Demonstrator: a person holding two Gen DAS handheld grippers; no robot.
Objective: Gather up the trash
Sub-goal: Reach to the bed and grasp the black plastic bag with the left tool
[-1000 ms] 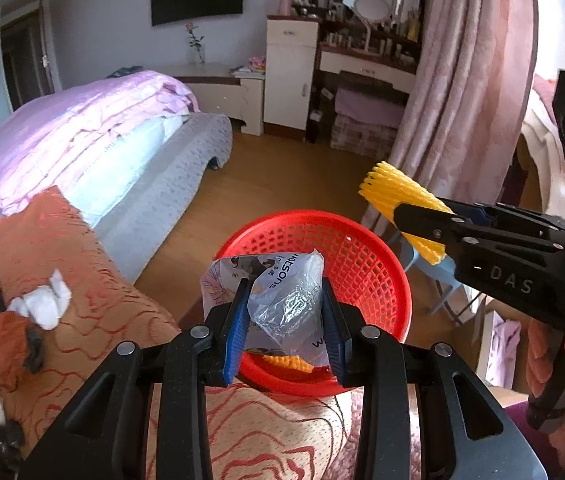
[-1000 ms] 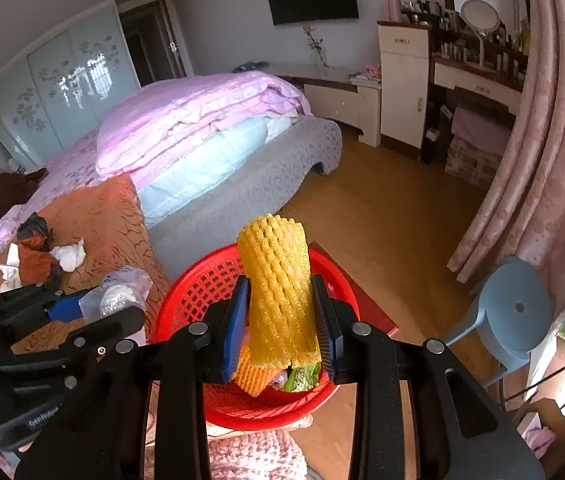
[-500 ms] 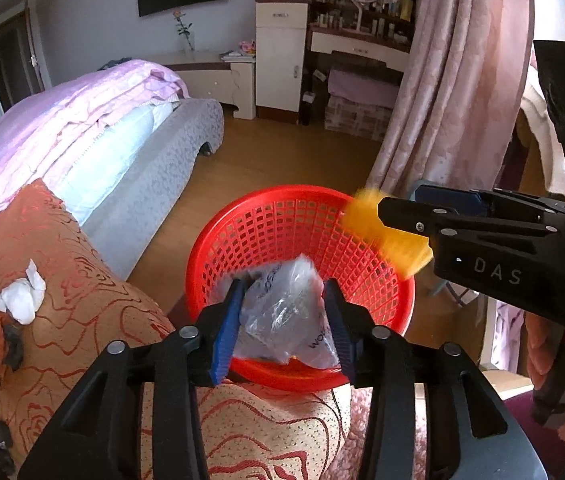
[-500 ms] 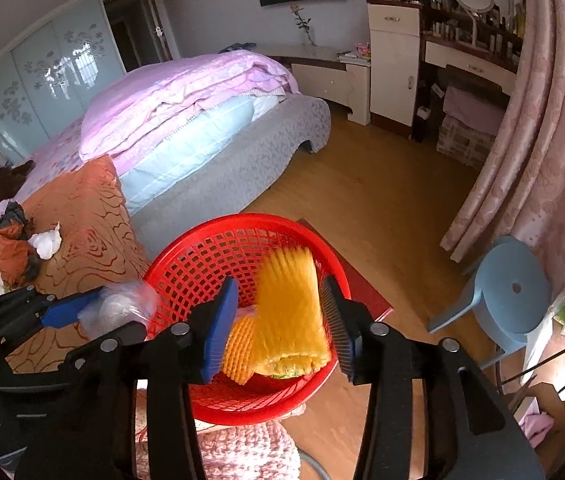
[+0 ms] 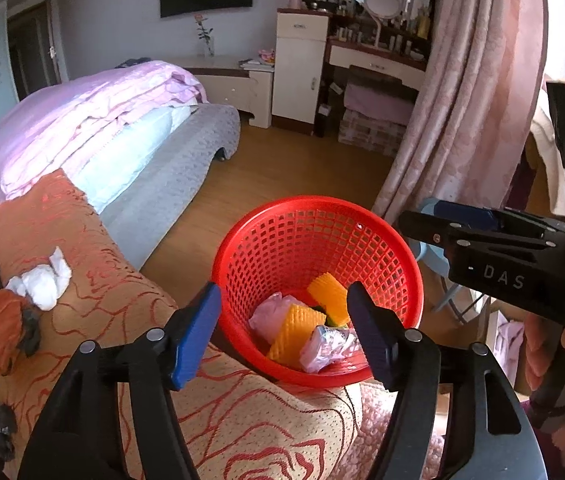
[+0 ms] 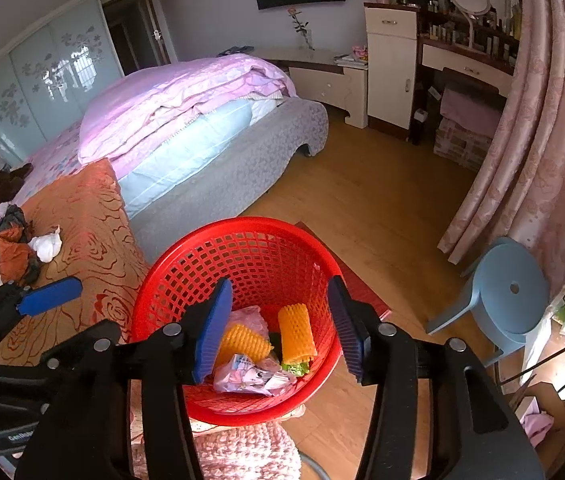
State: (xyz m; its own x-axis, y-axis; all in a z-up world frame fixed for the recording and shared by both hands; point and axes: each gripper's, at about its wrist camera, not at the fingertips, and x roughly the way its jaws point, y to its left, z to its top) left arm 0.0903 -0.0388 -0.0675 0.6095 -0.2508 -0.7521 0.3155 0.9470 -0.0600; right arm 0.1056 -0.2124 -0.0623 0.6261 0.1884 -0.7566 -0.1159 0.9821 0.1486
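Both tools hung over the red basket (image 6: 186, 264), and their jaws had just been opening. The left tool (image 5: 284, 326) stood wide with nothing between its pads; the right tool (image 6: 278, 326) stood apart and empty too. The crinkled plastic bag (image 6: 250, 376) and the yellow foam net (image 6: 296, 334) lay at the basket's bottom (beside another yellow net). White tissue (image 5: 42, 280) lay on the orange bedspread (image 5: 94, 272).
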